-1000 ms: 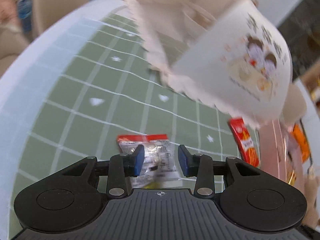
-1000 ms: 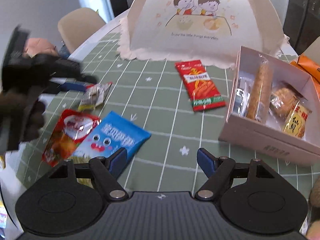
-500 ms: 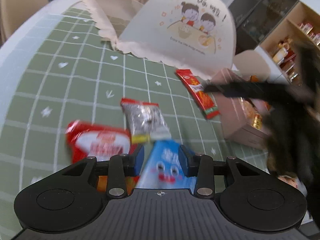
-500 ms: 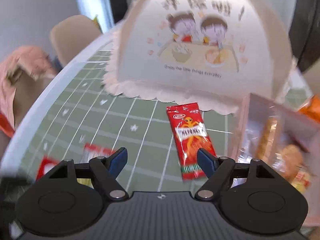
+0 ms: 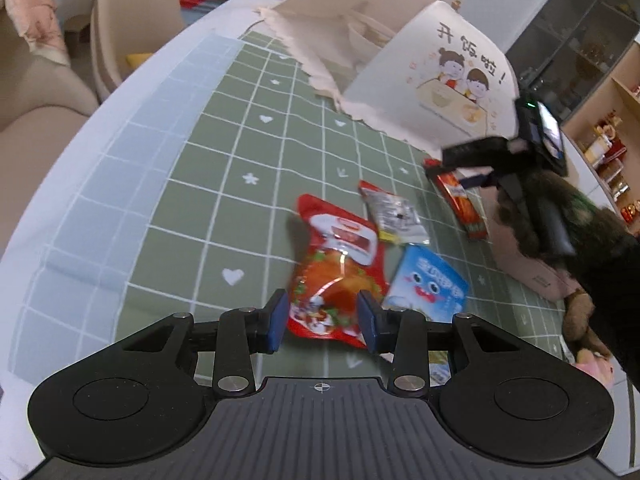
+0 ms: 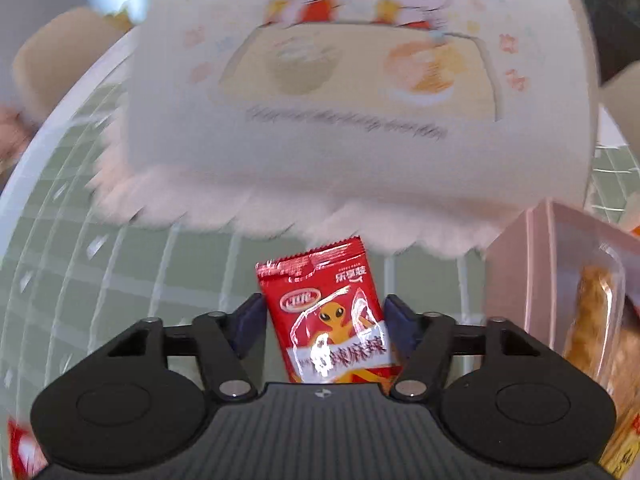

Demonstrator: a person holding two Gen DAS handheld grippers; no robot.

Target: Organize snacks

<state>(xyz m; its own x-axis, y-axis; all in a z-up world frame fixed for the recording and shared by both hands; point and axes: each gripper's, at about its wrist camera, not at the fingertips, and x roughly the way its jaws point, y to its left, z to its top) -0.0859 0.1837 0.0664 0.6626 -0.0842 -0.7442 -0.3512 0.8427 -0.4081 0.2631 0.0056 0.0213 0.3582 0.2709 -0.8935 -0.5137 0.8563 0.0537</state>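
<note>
Right claw [image 6: 323,322]: jaws had just been closing, one on either side of the red packet [image 6: 332,320], pads close to its edges but not seen pressing; nothing gripped yet.
Left claw [image 5: 323,322]: part open, empty, hovering over the big red pouch [image 5: 340,272], pads not touching it.

Risks, as judged:
- The red packet lay flat on the mat [image 5: 192,200]; pads could skate over the foil and miss, or pinch only a corner so it slipped out on the lift.
- The pink box [image 6: 560,280] stood close at 3 o'clock of the packet; a wide swing could knock its wall.
- The picture was blurred, so exact pad contact could not be told.

Red packet: small, glossy, crinkled foil, orange figure on the front, serrated top edge at 12 o'clock. It lay just below the frilled hem of the food cover [image 6: 352,100].

Also loose: clear packet [image 5: 394,216], blue packet [image 5: 430,284].
</note>
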